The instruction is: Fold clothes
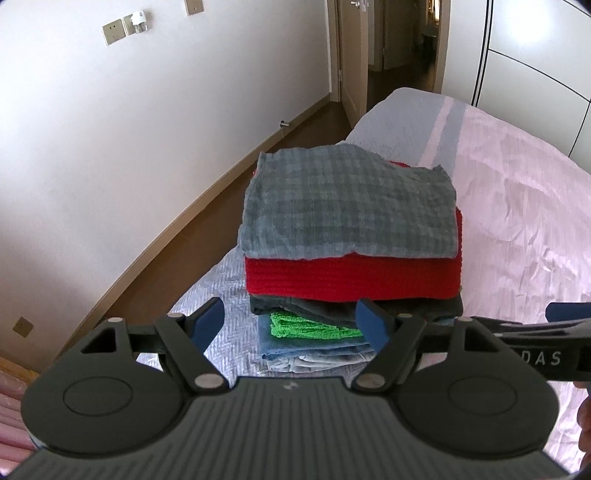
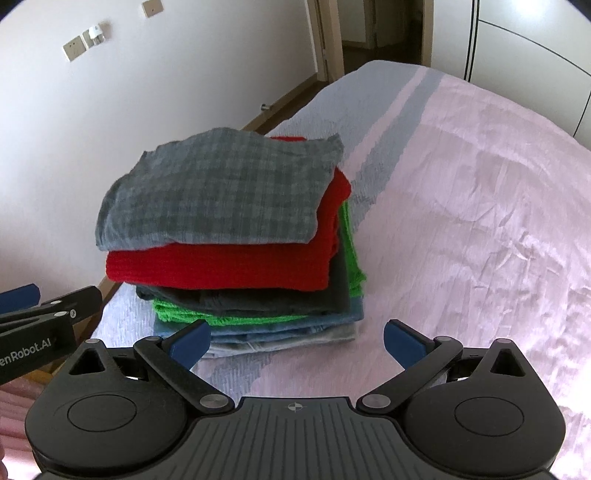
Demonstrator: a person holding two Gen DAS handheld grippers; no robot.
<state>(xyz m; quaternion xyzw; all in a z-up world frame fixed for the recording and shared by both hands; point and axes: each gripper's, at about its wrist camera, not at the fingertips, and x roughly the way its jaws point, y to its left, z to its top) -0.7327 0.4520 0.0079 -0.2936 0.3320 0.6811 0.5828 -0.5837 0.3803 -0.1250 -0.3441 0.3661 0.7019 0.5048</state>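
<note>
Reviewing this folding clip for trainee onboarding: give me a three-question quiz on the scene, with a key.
1. True or false: the red knit tops the stack.
2. Which lies directly under the dark garment? A green cloth; B grey checked cloth; C pink bedspread.
3. Fill in: the left gripper and right gripper are both ____.

Key: 1 false; 2 A; 3 open.

A bed [image 2: 480, 184] under a pale pink cover, with a grey-blue quilted strip [image 1: 399, 125] along its edge, filled the room from three to six o'clock. At nine o'clock stood a white wall [image 1: 110, 147] bearing brass switch plates [image 1: 114, 31]; below it ran a brown floor [image 1: 295, 125]. An open doorway [image 1: 402, 48] showed at twelve, white wardrobe doors [image 2: 535, 48] at one o'clock.
</note>
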